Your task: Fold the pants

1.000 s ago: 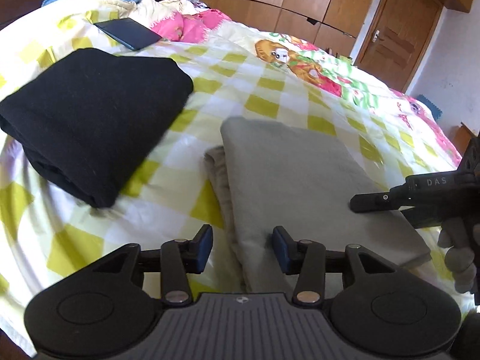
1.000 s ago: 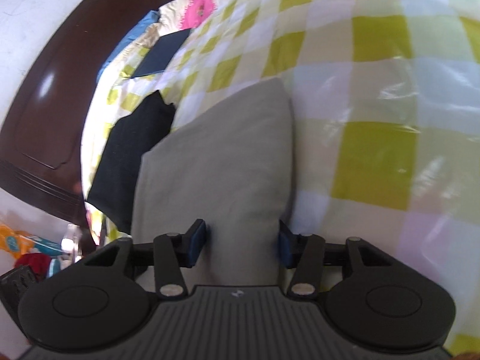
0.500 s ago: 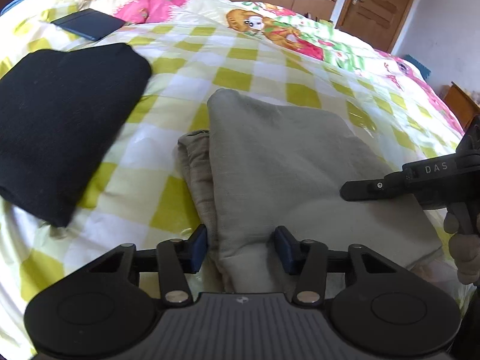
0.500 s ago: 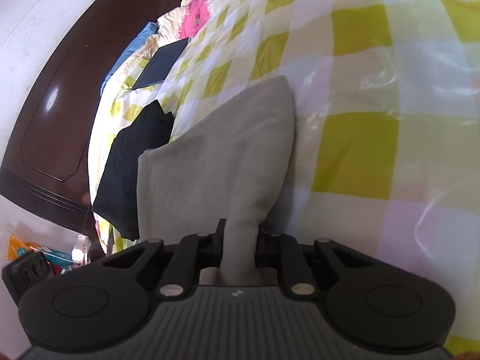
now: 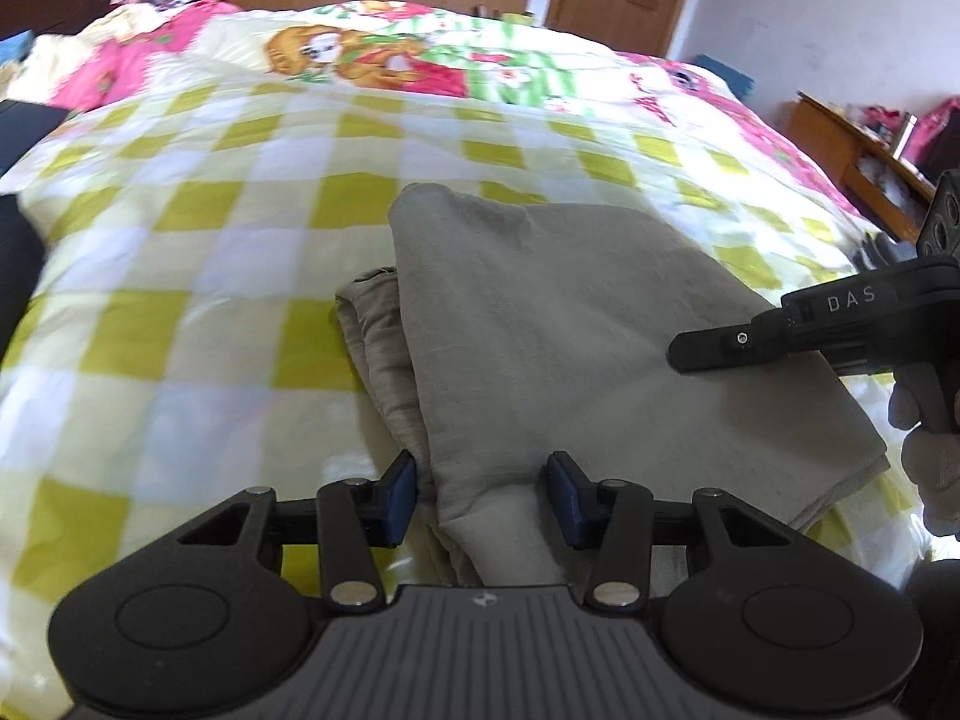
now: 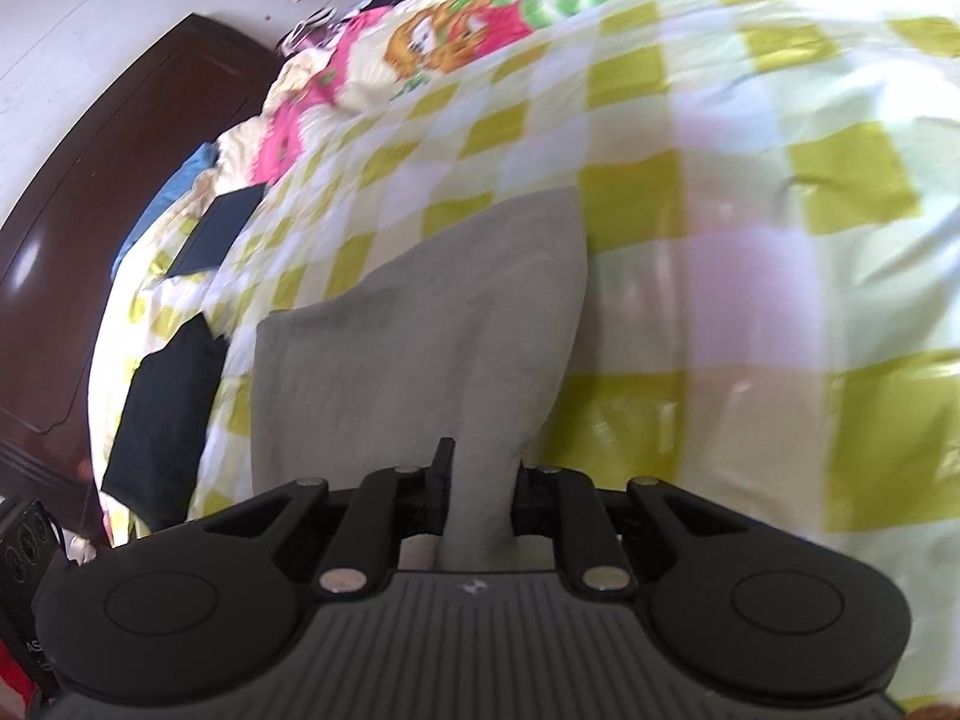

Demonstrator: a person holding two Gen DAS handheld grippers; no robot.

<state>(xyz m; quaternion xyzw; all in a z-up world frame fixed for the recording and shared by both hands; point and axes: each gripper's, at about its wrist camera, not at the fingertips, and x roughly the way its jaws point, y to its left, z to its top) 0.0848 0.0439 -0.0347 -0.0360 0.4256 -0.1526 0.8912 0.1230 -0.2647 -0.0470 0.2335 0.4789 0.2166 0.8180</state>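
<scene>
Having just closed, the right gripper (image 6: 480, 495) now pinches the folded grey pants (image 5: 576, 324) on the bed (image 5: 180, 276); left gripper (image 5: 483, 492) straddles them, jaws apart; black garment (image 6: 162, 420) at nine o'clock

surface: bed (image 5: 198, 276) under a yellow-and-white checked quilt, cartoon print at its far end | on it: folded grey pants (image 5: 576, 330), centre | folded black garment (image 6: 162, 420), beside pants | dark flat rectangular item (image 6: 219, 228), further along, near the brown headboard (image 6: 90, 192)
</scene>
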